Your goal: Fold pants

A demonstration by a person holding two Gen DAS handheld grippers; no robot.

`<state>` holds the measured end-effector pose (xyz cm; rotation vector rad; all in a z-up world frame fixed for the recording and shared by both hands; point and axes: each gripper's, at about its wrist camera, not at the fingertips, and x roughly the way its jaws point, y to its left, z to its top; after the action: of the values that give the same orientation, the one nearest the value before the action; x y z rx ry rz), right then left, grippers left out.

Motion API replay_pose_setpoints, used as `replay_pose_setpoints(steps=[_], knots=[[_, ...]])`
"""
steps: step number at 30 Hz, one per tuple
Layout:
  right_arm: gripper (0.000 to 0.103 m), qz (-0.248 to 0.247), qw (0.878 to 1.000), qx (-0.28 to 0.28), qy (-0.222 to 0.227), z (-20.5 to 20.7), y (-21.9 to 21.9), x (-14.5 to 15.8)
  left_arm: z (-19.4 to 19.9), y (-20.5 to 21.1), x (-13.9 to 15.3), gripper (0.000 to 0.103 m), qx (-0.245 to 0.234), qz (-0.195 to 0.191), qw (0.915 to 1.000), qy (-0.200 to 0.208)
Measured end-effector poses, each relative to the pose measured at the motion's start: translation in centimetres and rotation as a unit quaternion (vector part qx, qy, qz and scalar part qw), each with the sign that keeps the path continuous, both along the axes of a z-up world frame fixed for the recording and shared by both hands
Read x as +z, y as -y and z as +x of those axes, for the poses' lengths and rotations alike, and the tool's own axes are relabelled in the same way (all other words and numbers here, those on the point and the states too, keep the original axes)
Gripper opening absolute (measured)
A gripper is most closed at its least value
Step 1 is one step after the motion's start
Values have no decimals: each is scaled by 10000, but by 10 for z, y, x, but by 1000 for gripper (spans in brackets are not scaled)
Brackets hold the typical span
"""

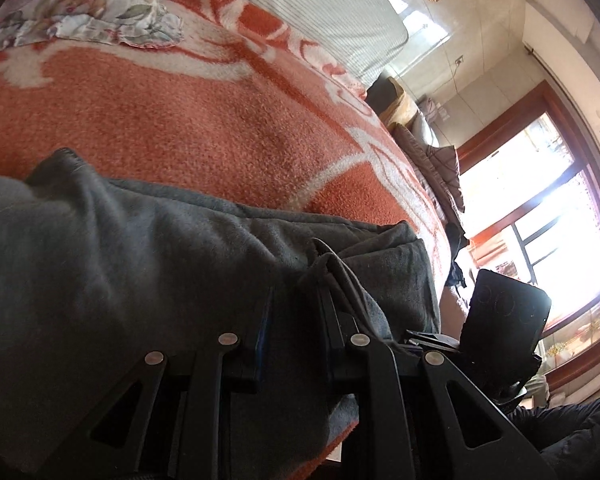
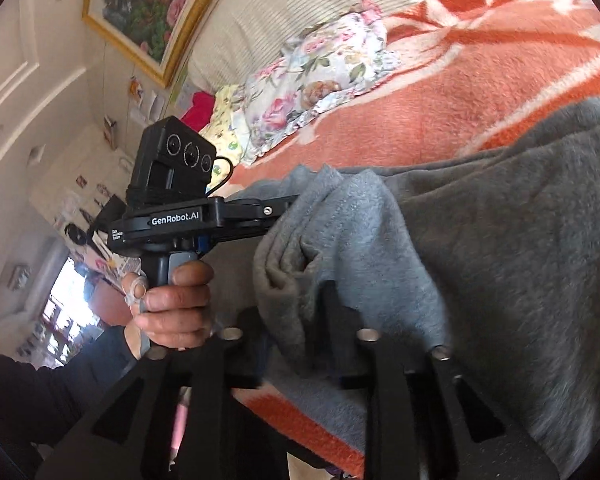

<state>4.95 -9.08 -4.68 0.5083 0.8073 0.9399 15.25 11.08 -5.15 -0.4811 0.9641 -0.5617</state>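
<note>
Grey sweatpants [image 1: 140, 260] lie bunched on an orange and white blanket [image 1: 180, 120] on a bed. My left gripper [image 1: 296, 316] is shut on a thick fold of the pants near a drawstring [image 1: 340, 272]. In the right wrist view the same pants [image 2: 500, 240] spread to the right, and a lighter grey fold hangs between the fingers of my right gripper [image 2: 296, 324]. Its jaws stand apart and open, with the cloth loose between them. The left gripper's body [image 2: 176, 220], held by a hand [image 2: 176, 304], reaches into the fold from the left, fingertips hidden in the cloth.
A floral pillow [image 2: 320, 72] lies at the head of the bed on the blanket [image 2: 480, 92], below a framed painting [image 2: 148, 4]. The right gripper's camera housing [image 1: 504, 312] sits at the bed's edge. Beyond it are piled bedding [image 1: 428, 140] and a bright window [image 1: 540, 220].
</note>
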Motion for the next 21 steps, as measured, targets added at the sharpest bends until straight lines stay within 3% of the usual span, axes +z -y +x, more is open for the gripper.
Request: replay_pose_setpoints(steps=[1,4,9,13,21], knots=[[56,35,10000,14,76,-4,1,4,-9,-5,5,23,120,-33,9999,59],[57,183,9995,35,249,-13,9,14,-31,-14,19,27,322,-79,9992,243],[57,165,9990,-322,275,-8,34,25,-60,4,35,34,462,242,9981,322],[57,-228,9983,-473,235,13,38,34,-67,33,24,37,488,494,9975,95],[57,-1112,9936,-83,190,58,0,47,-68,80,4,37,633,1589,9853,-38]])
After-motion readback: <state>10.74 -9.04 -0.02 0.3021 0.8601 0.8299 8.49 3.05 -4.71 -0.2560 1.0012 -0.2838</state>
